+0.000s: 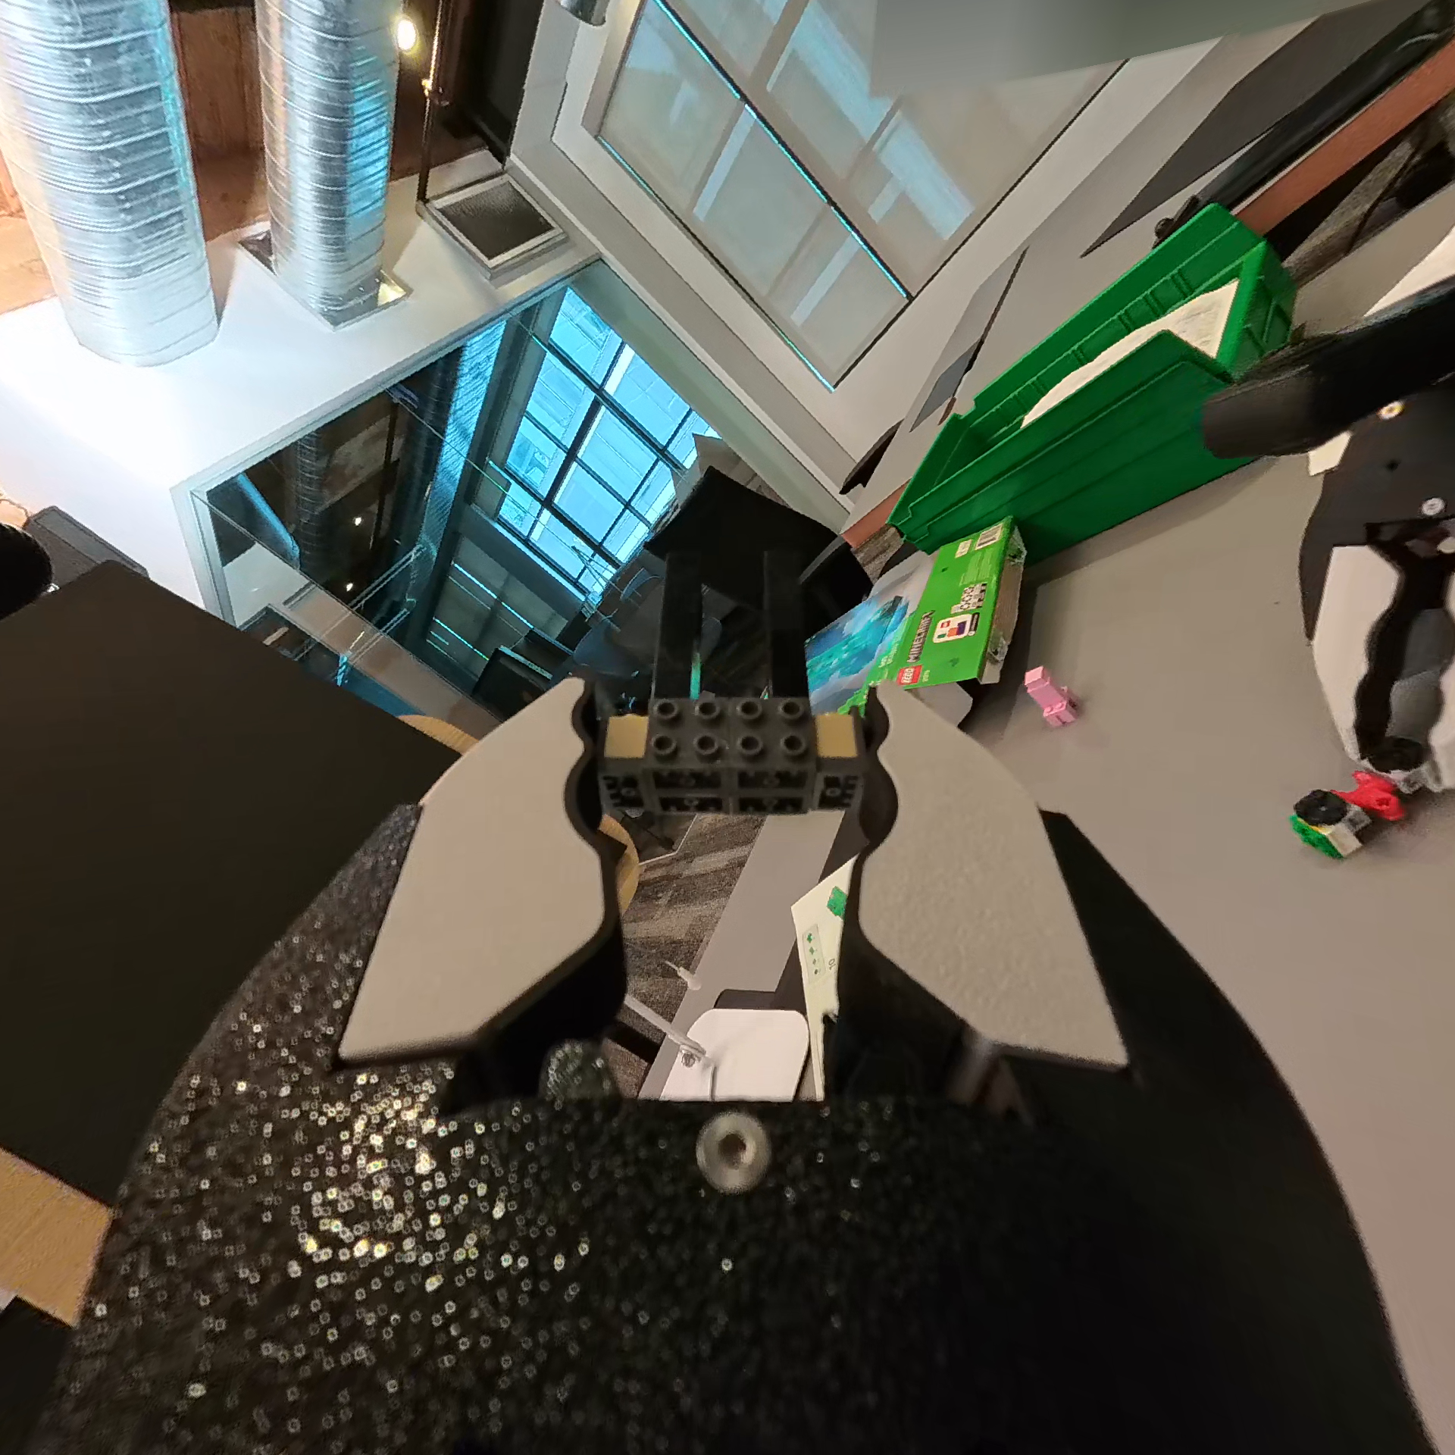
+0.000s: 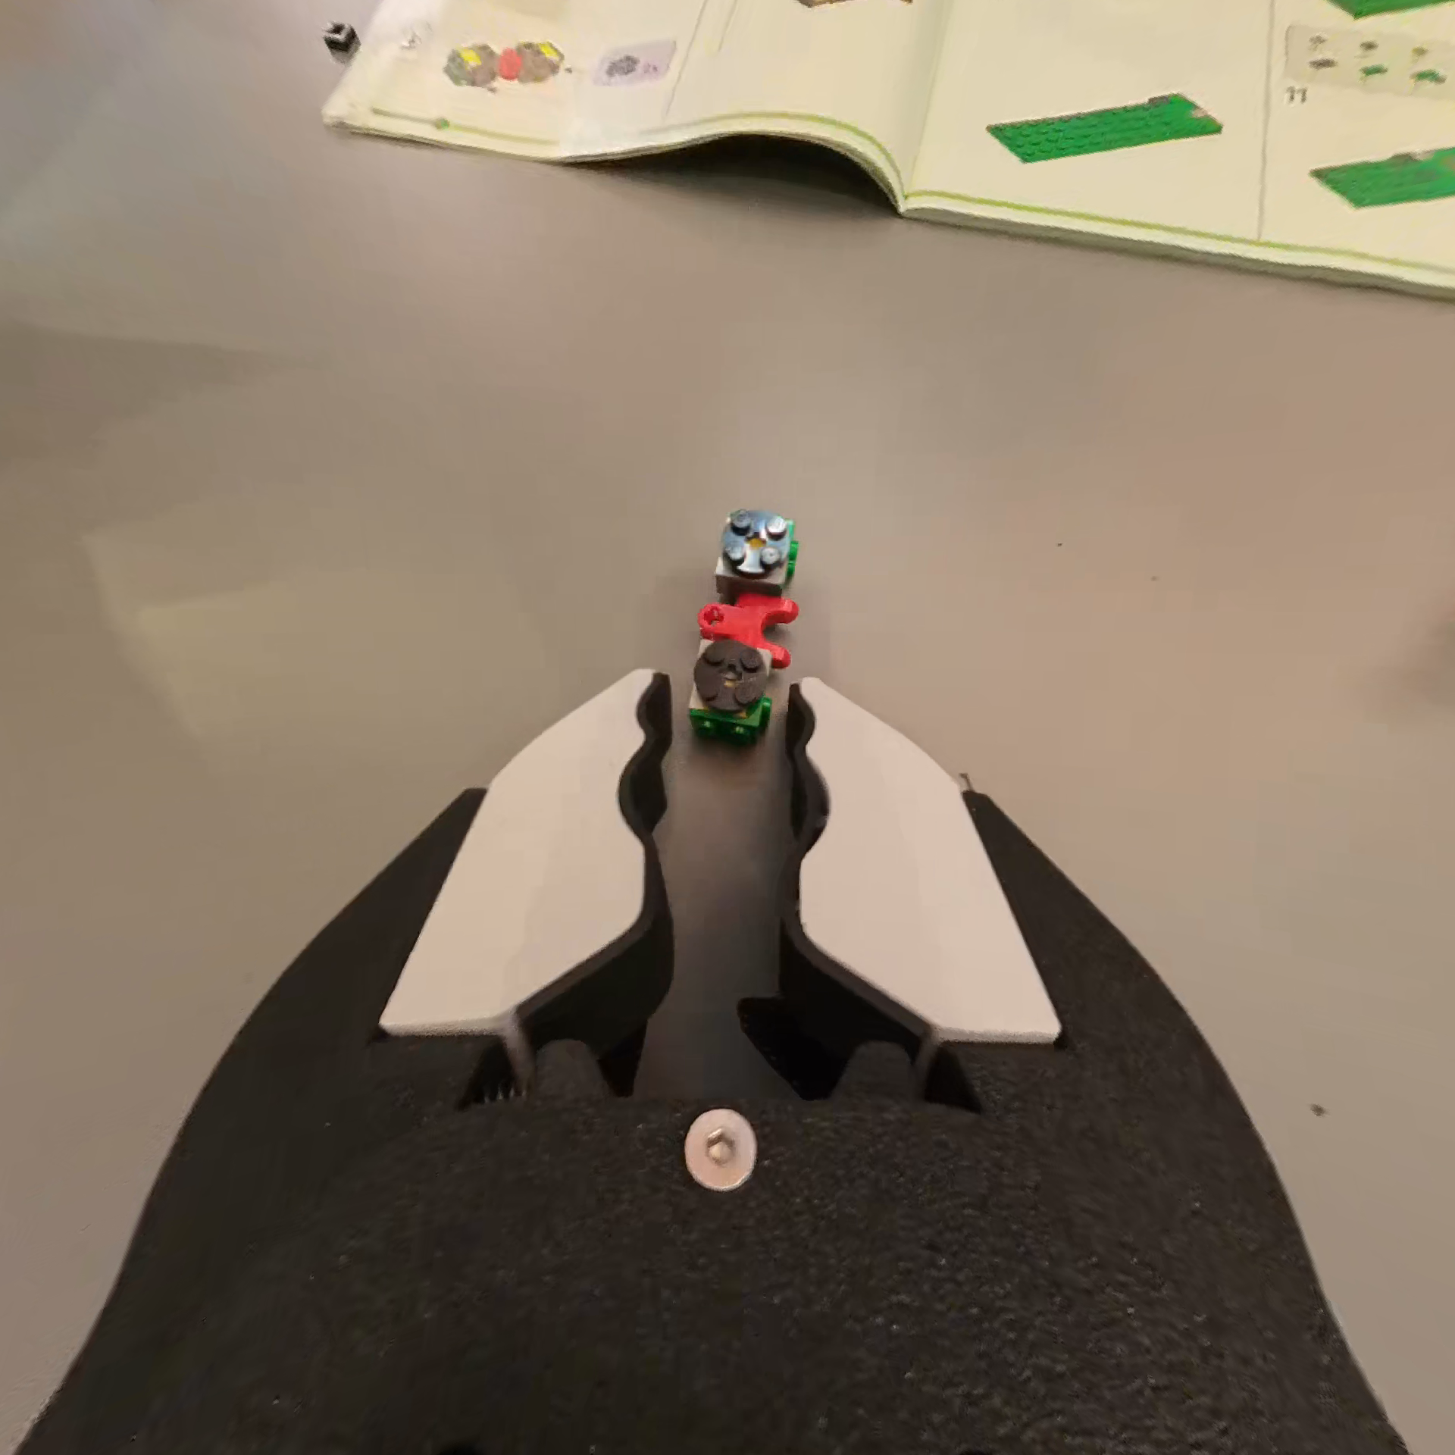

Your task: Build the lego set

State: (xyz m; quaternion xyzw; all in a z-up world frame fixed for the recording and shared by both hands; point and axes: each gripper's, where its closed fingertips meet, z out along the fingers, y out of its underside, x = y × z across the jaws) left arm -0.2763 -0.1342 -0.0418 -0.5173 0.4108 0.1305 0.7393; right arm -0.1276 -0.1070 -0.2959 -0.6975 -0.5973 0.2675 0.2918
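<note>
My left gripper (image 1: 730, 712) is shut on a black lego assembly (image 1: 728, 760) with studs on top, tan tiles at both ends and a tall black part behind. It holds it in the air, off the table. My right gripper (image 2: 724, 693) is open and low over the grey table (image 2: 315, 394). A small build (image 2: 744, 630) of green, grey, dark round and red pieces lies on the table, its near green end between the fingertips (image 2: 649, 693); I cannot tell whether they touch it. The left wrist view shows the same build (image 1: 1338, 819) below the right gripper (image 1: 1401, 756).
An open instruction booklet (image 2: 1023, 118) lies at the far side of the table, with a tiny black piece (image 2: 340, 35) beside it. In the left wrist view a pink lego pig (image 1: 1051, 697), the set's green box (image 1: 945, 622) and green bins (image 1: 1102, 409) sit farther back. There is about 30 centimeters between the tips of the two grippers.
</note>
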